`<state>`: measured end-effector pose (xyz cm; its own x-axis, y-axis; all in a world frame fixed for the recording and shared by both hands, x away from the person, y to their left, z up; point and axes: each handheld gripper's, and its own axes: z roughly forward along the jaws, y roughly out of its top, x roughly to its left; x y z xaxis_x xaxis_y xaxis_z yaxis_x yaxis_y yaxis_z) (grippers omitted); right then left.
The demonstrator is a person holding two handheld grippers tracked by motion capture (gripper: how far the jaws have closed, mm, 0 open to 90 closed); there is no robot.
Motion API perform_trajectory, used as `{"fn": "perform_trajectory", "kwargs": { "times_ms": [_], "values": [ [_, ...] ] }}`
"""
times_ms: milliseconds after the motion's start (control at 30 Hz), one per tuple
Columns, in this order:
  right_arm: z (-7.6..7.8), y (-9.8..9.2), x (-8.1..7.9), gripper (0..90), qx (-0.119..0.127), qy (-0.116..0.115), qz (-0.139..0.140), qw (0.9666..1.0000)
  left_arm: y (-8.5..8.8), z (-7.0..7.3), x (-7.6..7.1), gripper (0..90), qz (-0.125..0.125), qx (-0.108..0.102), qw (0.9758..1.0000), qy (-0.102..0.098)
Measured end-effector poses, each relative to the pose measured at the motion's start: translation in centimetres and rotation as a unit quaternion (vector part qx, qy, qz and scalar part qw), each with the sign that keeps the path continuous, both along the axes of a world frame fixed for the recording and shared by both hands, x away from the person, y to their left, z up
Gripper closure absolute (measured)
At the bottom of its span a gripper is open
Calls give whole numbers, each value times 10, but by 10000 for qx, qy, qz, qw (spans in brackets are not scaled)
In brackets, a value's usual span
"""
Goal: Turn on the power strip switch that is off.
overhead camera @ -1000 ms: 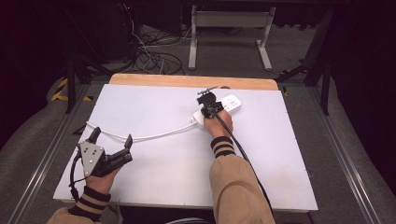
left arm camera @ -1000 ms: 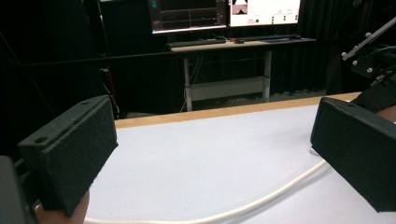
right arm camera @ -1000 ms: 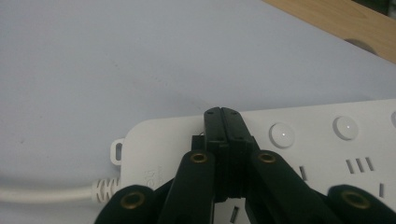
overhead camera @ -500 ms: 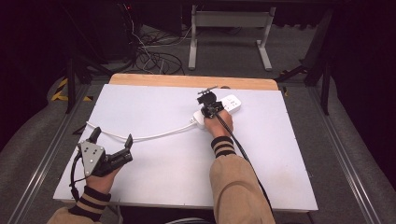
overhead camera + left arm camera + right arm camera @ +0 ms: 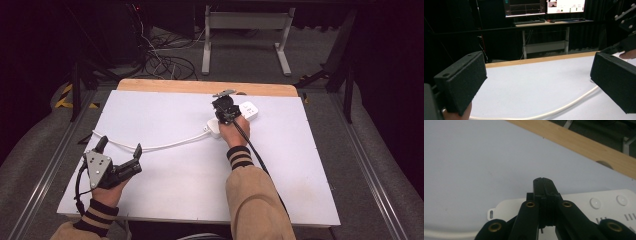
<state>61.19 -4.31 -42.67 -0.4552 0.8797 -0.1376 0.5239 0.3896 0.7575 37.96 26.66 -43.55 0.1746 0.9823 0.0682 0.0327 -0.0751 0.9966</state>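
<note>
The white power strip (image 5: 235, 118) lay toward the far middle of the table (image 5: 165, 120), close to the wooden strip along the far edge, with its white cord (image 5: 165, 146) running back in a shallow curve toward the near left. In the right gripper view the power strip (image 5: 584, 206) showed round buttons and sockets on its top face, and a small black plug (image 5: 544, 195) stood over it, pinched between my right gripper's jaws. I had the right gripper (image 5: 225, 107) closed tight on that plug, directly above the strip's body.

I judged the job to be roughly midway: the plug was in hand and brought over the strip, but I could not tell whether its prongs had entered a socket, so seating it, or pulling it free, was what remained.

My left gripper (image 5: 120, 160) hovered at the near left with its jaws spread wide and nothing between them; in the left gripper view the cord (image 5: 554, 112) passed low across the table beneath the two pads.

For room, I had bare table on every side of the strip except the far one, where the wooden edge sat near. The cord was the only thing lying between my two grippers.
</note>
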Motion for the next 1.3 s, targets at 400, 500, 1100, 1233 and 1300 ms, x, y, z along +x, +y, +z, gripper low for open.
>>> {"fn": "perform_trajectory", "kwargs": {
  "times_ms": [400,500,1100,1233,1300],
  "values": [
    [42,-38,-27,900,764,-754,233,9940,0,0,0,10,43,4,10000,-2],
    [51,-57,-37,900,980,-939,242,9905,1,0,1,10,76,-7,10000,5],
    [48,-158,-154,900,1797,-2498,290,9510,-2,-2,1,10,109,53,9999,-7],
    [35,-171,-171,900,1659,-2828,172,9446,-3,-1,1,10,105,57,9999,-13],
    [30,-174,-176,900,1706,-2928,121,9408,-3,-1,1,10,100,56,9999,-29]
  ]
}}
